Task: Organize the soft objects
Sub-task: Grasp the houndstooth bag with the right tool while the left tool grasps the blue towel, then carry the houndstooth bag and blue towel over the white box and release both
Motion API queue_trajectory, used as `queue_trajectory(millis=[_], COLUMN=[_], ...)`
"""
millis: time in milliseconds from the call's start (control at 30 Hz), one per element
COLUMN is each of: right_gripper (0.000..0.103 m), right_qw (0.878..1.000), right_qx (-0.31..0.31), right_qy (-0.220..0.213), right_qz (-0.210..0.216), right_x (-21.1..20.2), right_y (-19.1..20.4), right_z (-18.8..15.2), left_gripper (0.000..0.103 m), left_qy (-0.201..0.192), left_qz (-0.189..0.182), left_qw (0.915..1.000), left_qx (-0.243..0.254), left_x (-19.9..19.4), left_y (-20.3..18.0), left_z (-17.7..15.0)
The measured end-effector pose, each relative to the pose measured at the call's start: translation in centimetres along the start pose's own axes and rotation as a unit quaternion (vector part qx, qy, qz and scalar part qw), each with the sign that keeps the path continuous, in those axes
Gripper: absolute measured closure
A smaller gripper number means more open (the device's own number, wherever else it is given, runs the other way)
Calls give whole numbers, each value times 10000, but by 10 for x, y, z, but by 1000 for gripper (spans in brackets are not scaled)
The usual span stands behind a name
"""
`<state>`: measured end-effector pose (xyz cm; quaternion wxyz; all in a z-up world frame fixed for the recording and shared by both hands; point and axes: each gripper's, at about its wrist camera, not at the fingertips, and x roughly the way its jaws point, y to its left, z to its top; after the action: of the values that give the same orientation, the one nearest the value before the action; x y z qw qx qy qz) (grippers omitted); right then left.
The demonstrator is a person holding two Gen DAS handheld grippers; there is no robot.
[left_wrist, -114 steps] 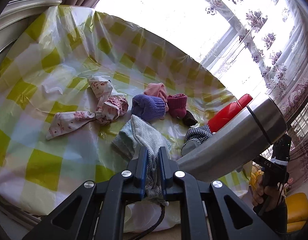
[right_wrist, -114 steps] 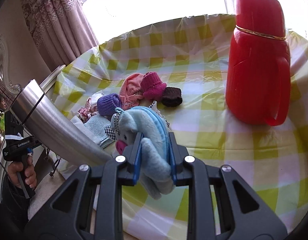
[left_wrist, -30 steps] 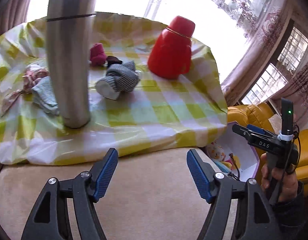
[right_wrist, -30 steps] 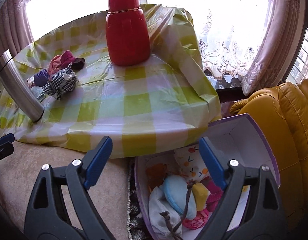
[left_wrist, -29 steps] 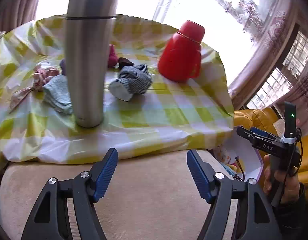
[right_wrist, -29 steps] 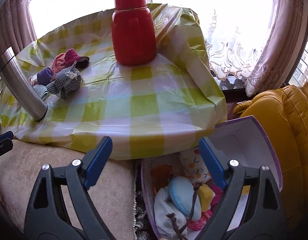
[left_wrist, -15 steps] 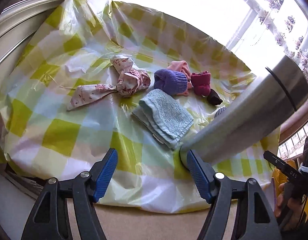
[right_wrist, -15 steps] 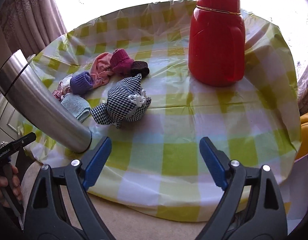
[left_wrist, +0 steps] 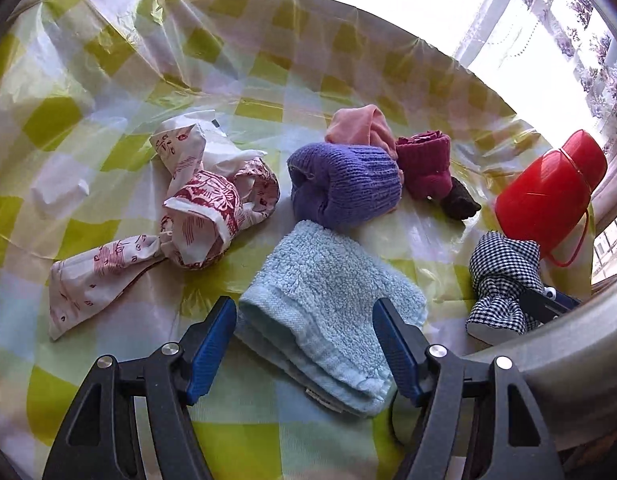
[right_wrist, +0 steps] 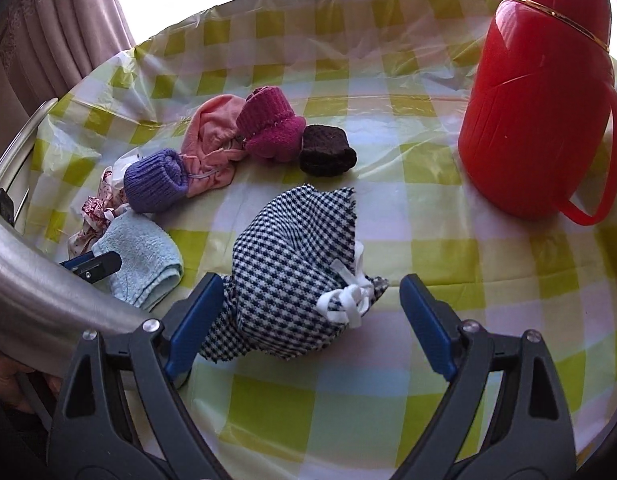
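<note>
My left gripper (left_wrist: 304,344) is open, its fingers on either side of a folded light blue towel (left_wrist: 328,312) on the checked tablecloth (left_wrist: 108,240). My right gripper (right_wrist: 306,320) is open around a black-and-white checked pouch (right_wrist: 296,276) with a white bow. The pouch also shows in the left wrist view (left_wrist: 504,284), the towel in the right wrist view (right_wrist: 142,256). Behind lie a purple knit piece (left_wrist: 344,186), a pink cloth (left_wrist: 360,124), a magenta sock (left_wrist: 426,164), a dark brown piece (left_wrist: 460,204) and a red-patterned white cloth (left_wrist: 204,212).
A red thermos jug (right_wrist: 536,100) stands at the right of the table. A tall steel flask (right_wrist: 40,280) stands between the two grippers, close to the left gripper's right finger (left_wrist: 396,348). Curtains (right_wrist: 56,20) hang behind the table.
Both grippers, open and empty, have moved in over the table from the box side. The left now straddles the towel and the right straddles the checked pouch.
</note>
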<state>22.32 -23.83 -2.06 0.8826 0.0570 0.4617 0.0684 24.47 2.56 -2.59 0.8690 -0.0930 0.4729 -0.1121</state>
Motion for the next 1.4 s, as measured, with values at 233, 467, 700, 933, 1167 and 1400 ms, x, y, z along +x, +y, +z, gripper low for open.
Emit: queue_trajectory(millis=[233, 467, 700, 933, 1167, 1400], right_gripper=[12, 39, 70, 74, 75, 75], right_qw=[9998, 9994, 9983, 9979, 9978, 9972], right_qx=[-122, -264, -570, -518, -338, -297], right_qy=[74, 212, 1, -250, -485, -575], right_qz=[-123, -29, -139, -313, -314, -377], right_x=[21, 34, 24, -4, -47, -79], right_y=[3, 7, 20, 20, 18, 16], right_z=[2, -2, -8, -27, -49, -71], left_gripper=[43, 81, 85, 85, 85, 85], left_qy=[-16, -16, -268, -572, -742, -845], left_qz=[-6, -517, -556, -305, -253, -387], left_qw=[9996, 9986, 9979, 9971, 9962, 9956], left_qx=[276, 53, -217, -400, -386, -118], left_x=[7, 3, -21, -59, -100, -138], left_y=[-5, 5, 16, 26, 21, -4], left_z=[-3, -7, -14, -32, -60, -84])
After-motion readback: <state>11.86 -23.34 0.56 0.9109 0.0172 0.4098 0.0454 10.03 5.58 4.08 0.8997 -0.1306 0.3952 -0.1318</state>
